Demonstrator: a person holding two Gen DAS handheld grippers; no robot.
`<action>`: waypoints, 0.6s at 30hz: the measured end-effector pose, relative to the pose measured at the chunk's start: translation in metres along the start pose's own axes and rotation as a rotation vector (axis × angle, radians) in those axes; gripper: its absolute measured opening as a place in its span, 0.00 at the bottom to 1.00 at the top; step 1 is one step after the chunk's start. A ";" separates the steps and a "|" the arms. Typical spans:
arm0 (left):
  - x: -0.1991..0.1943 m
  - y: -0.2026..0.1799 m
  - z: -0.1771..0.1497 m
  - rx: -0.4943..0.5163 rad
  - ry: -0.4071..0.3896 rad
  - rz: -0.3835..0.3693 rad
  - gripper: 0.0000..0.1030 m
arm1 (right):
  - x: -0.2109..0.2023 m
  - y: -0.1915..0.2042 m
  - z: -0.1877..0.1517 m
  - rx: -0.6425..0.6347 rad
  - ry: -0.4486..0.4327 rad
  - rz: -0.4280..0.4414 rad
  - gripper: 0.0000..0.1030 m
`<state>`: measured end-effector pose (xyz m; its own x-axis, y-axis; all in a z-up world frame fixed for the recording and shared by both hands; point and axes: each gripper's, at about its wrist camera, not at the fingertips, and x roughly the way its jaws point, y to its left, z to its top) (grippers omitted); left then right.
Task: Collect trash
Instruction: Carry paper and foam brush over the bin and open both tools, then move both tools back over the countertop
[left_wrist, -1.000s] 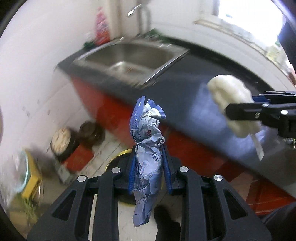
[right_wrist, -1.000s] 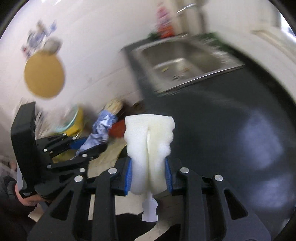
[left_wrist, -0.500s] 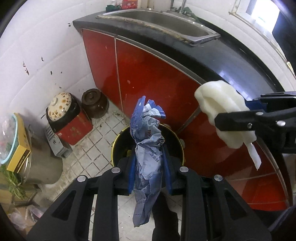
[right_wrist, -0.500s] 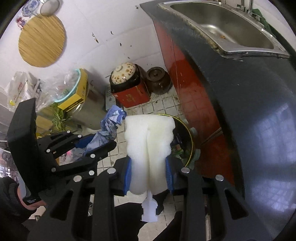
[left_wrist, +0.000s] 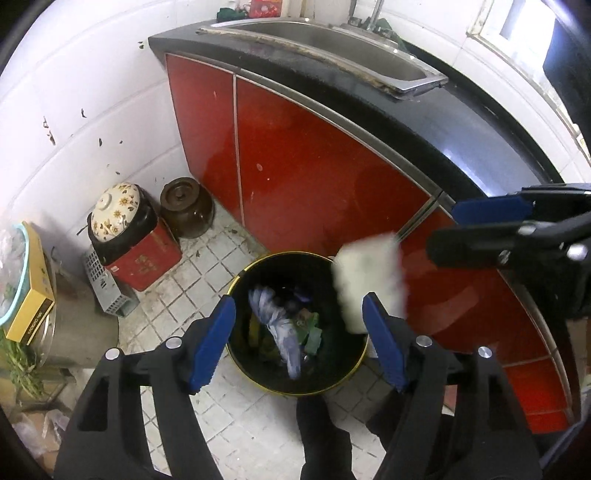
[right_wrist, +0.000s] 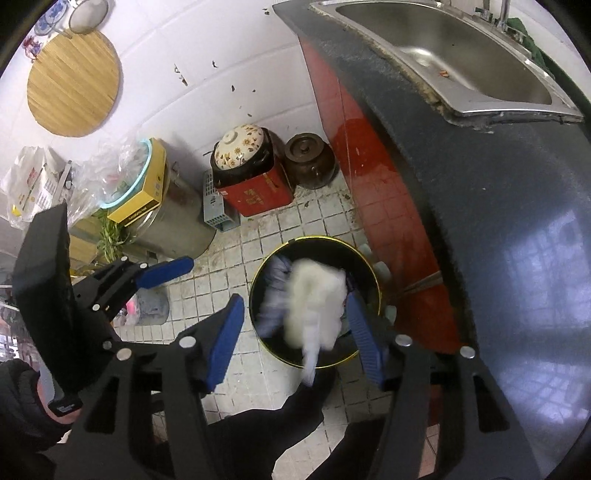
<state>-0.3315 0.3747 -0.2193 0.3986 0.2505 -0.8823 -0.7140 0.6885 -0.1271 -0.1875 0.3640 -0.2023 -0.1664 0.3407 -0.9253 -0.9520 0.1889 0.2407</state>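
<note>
Left hand-held gripper (left_wrist: 297, 343) over the bin (left_wrist: 258, 380), jaws just spread wide, nothing between them; blue wrapper (left_wrist: 279, 328) already down inside among other scraps. Right hand-held gripper (right_wrist: 293, 336) beside it, jaws likewise just opened and empty; white foam (right_wrist: 314, 306) blurred, loose in mid-air, seemingly falling toward the bin mouth, near its cabinet-side rim in the left view. Release step judged nearly done: best to hold both grippers steady above the opening, jaws wide, until the foam clears the rim, then lift straight up. Open tiled floor (left_wrist: 170, 295) to the left of the bin, pots (left_wrist: 184, 206) and red box (left_wrist: 147, 254) well apart from it; red cabinet (left_wrist: 314, 166) close on the right, dark surface (right_wrist: 517, 221) edge overhanging above, so little room that side
</note>
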 end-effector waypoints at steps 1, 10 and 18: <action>0.000 0.000 0.000 0.002 0.001 0.001 0.67 | -0.001 -0.001 0.000 0.003 -0.004 -0.001 0.55; -0.026 -0.033 0.011 0.083 -0.035 0.021 0.85 | -0.062 -0.034 -0.021 0.076 -0.110 -0.031 0.64; -0.060 -0.157 0.055 0.285 -0.111 -0.121 0.93 | -0.203 -0.133 -0.105 0.286 -0.334 -0.192 0.77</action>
<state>-0.2121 0.2891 -0.1220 0.5423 0.2176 -0.8115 -0.4745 0.8764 -0.0821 -0.0537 0.1734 -0.0771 0.1414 0.5436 -0.8274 -0.8409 0.5069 0.1893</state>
